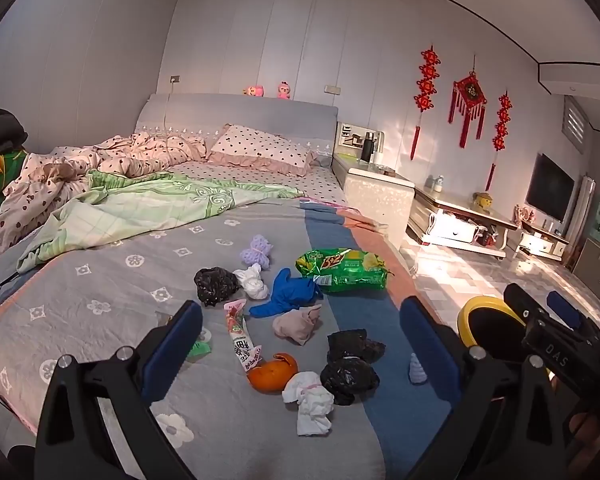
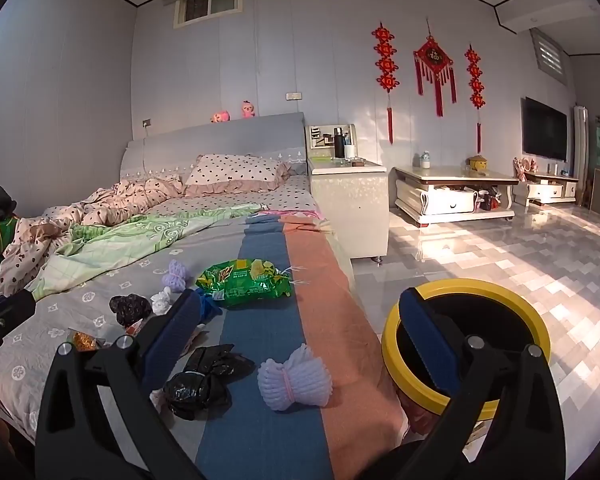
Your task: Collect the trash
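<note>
Trash lies scattered on the grey bedspread (image 1: 100, 280): a green chip bag (image 1: 342, 270), a blue rag (image 1: 288, 294), black bags (image 1: 216, 285) (image 1: 350, 376), an orange peel (image 1: 272, 374), a snack wrapper (image 1: 240, 334), white tissues (image 1: 310, 402) and purple foam nets (image 1: 256, 251) (image 2: 294, 380). A yellow-rimmed black bin (image 2: 466, 340) stands on the floor beside the bed. My left gripper (image 1: 300, 344) is open and empty above the pile. My right gripper (image 2: 300, 336) is open and empty, over the bed edge by the bin.
Rumpled quilts (image 1: 140, 196) and a dotted pillow (image 1: 260, 148) cover the far bed. A white nightstand (image 2: 350, 200), a low table (image 2: 456, 192) and a TV (image 2: 544, 128) stand along the right wall. The tiled floor (image 2: 520, 260) stretches right.
</note>
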Demonstrator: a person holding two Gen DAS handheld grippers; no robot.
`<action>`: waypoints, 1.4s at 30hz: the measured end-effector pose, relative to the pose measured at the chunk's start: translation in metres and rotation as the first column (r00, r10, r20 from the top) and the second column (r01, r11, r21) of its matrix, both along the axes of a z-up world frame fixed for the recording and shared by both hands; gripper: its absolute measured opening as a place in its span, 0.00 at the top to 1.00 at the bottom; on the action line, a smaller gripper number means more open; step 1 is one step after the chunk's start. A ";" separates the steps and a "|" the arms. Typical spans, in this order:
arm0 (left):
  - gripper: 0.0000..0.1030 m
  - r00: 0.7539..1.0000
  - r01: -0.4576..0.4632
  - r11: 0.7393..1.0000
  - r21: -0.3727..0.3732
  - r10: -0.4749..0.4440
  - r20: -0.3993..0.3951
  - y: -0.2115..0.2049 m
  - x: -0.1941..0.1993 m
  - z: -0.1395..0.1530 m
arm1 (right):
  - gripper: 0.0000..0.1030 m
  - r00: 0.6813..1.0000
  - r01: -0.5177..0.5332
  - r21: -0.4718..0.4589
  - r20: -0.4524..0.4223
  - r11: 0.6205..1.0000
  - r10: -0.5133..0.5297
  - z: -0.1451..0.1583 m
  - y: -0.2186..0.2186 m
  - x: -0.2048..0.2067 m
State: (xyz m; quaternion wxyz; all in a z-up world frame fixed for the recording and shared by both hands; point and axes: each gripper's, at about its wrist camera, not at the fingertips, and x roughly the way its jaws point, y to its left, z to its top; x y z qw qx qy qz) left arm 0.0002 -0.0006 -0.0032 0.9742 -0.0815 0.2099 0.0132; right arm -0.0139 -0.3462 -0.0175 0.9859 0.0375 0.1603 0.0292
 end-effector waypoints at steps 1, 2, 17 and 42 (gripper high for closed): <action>0.07 1.000 0.001 1.000 0.000 -0.001 -0.001 0.000 0.000 0.000 | 0.08 1.000 0.000 0.000 0.000 1.000 0.000 0.000 0.000 0.000; 0.07 1.000 0.002 1.000 -0.001 -0.002 0.000 0.000 0.000 0.000 | 0.08 1.000 -0.001 0.001 -0.001 1.000 0.001 0.000 0.000 0.000; 0.07 1.000 0.012 1.000 -0.007 -0.012 -0.002 0.002 -0.002 0.002 | 0.08 1.000 0.001 0.002 -0.005 1.000 -0.001 -0.001 -0.002 0.001; 0.07 1.000 0.013 1.000 -0.009 -0.013 -0.005 0.001 -0.001 0.001 | 0.08 1.000 0.009 0.005 -0.009 1.000 -0.009 -0.010 -0.002 0.004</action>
